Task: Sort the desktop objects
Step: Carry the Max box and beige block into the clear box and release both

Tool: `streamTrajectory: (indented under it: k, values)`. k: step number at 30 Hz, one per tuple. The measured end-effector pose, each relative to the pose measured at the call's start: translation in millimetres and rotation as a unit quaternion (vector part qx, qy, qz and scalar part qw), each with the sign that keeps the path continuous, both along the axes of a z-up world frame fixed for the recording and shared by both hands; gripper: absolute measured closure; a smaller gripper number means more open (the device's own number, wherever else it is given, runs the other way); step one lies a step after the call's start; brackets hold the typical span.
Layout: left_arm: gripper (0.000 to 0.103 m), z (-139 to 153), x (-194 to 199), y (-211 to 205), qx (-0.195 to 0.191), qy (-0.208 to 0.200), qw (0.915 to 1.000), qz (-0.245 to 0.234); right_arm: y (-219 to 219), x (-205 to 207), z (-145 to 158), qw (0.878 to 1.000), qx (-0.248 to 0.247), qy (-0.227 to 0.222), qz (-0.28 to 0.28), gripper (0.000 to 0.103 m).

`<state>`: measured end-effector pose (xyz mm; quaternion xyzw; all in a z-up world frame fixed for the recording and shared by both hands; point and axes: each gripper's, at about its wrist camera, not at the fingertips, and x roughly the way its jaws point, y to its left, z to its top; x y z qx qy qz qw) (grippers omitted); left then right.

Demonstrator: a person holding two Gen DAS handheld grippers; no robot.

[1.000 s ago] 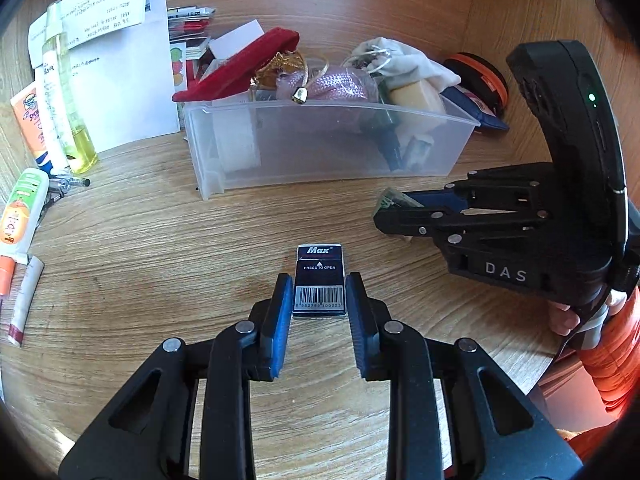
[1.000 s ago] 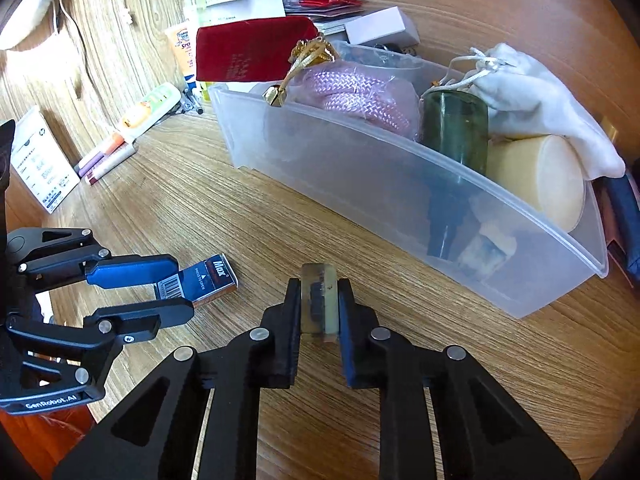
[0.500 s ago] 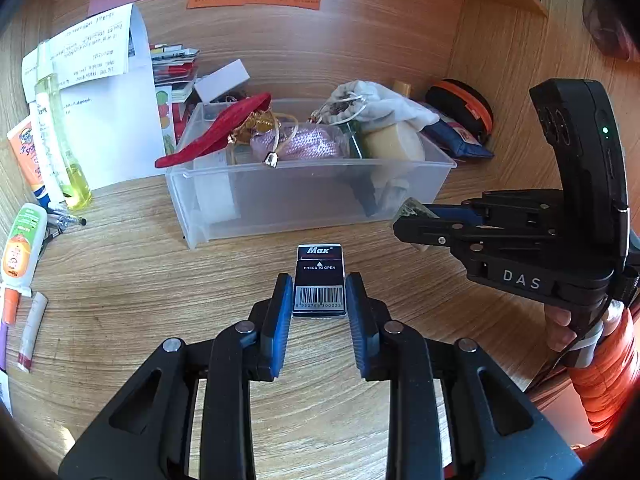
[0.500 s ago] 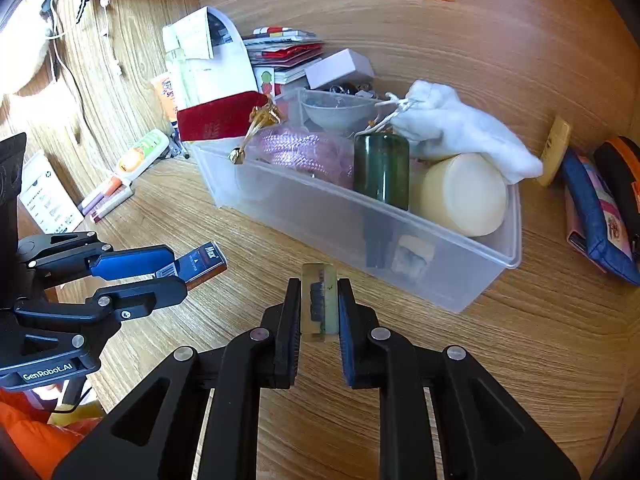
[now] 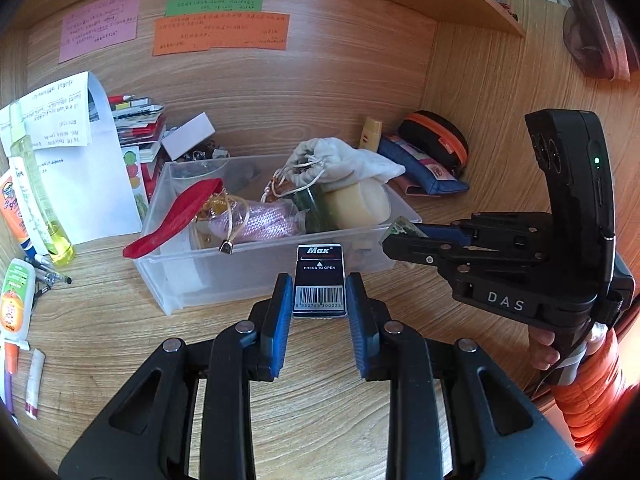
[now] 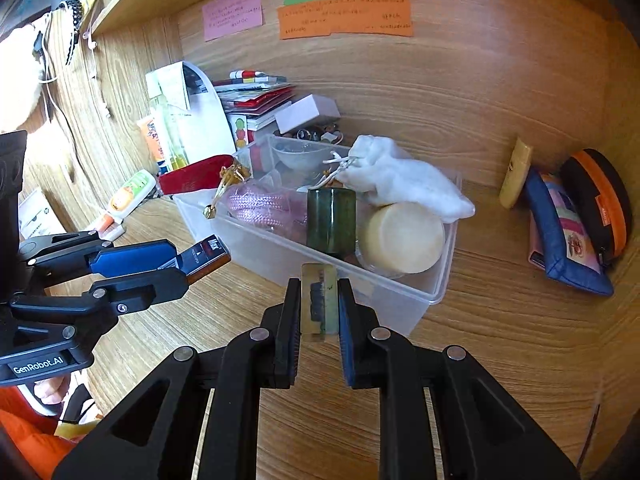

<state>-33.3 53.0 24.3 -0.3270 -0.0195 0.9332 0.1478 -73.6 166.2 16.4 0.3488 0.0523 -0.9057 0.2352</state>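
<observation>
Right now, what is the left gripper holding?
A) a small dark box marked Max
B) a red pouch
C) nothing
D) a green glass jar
A: the left gripper is clamped on the small dark Max box, barcode facing up.

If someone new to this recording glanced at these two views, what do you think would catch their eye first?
Probably the two black grippers held above the wooden desk: the left gripper clamps a small dark blue "Max" box with a barcode, and the right gripper pinches a thin yellowish translucent block. Just beyond them sits the clear plastic bin, crowded with a red velvet pouch, a white drawstring bag and a cream cylinder.
</observation>
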Motion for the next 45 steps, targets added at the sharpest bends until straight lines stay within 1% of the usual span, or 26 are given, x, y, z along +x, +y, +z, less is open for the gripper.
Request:
streamTrajectory:
  k: [6, 12, 20, 25, 33, 40, 42, 45]
  values:
    - [0.076, 5.2, -14.0, 9.7, -0.003, 0.004, 0.9999, -0.012, 9.2, -6.7, 4.7, 1.000, -0.003, 0.005, -0.006, 0.088]
    - [0.076, 8.0, -30.3, 9.6, -0.006, 0.006, 0.9999, -0.005, 14.6, -16.6, 7.5, 1.000, -0.008, 0.008, -0.008, 0.088]
    - [0.076, 14.5, -54.9, 4.1, 0.003, 0.006, 0.9999, 0.010, 9.8, -36.8, 5.0, 1.000, -0.011, 0.004, 0.002, 0.088]
    - [0.076, 15.9, -69.2, 7.3, 0.000, 0.007, 0.9999, 0.009, 2.5, -48.0, 2.8, 1.000, -0.011, -0.002, 0.008, 0.088]
    - [0.076, 2.7, -90.6, 10.8, -0.011, -0.012, 0.9998, 0.008, -4.9, -56.7, 0.5, 1.000, -0.003, -0.001, 0.014, 0.088]
    - [0.076, -4.1, -92.4, 11.3, -0.025, -0.007, 0.9996, 0.009, -7.8, -63.2, -4.7, 1.000, -0.001, 0.001, 0.012, 0.088]
    - [0.076, -6.1, -93.8, 12.7, -0.030, -0.010, 0.9994, 0.010, -7.9, -65.1, -5.7, 1.000, -0.003, -0.001, 0.012, 0.088]
    - [0.076, -8.1, -96.3, 12.6, -0.027, -0.019, 0.9994, 0.006, -6.8, -63.4, -4.1, 1.000, -0.002, 0.003, 0.011, 0.088]
